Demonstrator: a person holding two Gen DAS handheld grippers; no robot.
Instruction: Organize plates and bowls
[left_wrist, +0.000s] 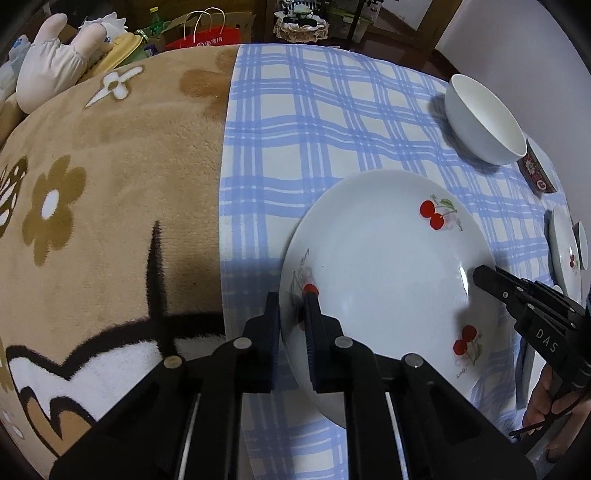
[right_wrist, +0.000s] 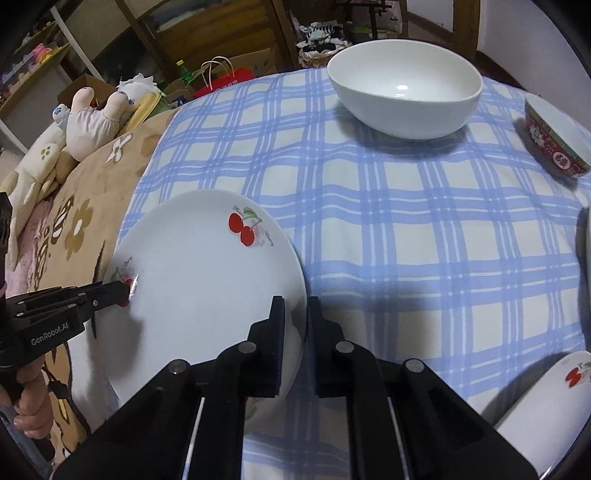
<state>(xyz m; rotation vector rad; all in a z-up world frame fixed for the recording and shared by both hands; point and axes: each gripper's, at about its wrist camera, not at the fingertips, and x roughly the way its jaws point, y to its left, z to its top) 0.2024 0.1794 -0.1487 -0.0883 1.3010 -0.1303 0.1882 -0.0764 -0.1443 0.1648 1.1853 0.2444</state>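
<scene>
A white cherry-print plate (left_wrist: 384, 273) is held above the blue checked cloth (left_wrist: 295, 122), also seen in the right wrist view (right_wrist: 199, 284). My left gripper (left_wrist: 293, 317) is shut on its left rim. My right gripper (right_wrist: 297, 325) is shut on its right rim; its fingers (left_wrist: 491, 280) show in the left wrist view. A white bowl (right_wrist: 402, 88) stands at the back. A red-patterned bowl (right_wrist: 554, 144) stands at the right. Another cherry plate (right_wrist: 546, 406) lies at the lower right.
A tan flowered blanket (left_wrist: 110, 206) covers the left side, with a plush toy (left_wrist: 55, 66) at its far end. Bags and clutter (left_wrist: 210, 33) lie behind the table. More cherry dishes (left_wrist: 565, 251) sit at the right edge.
</scene>
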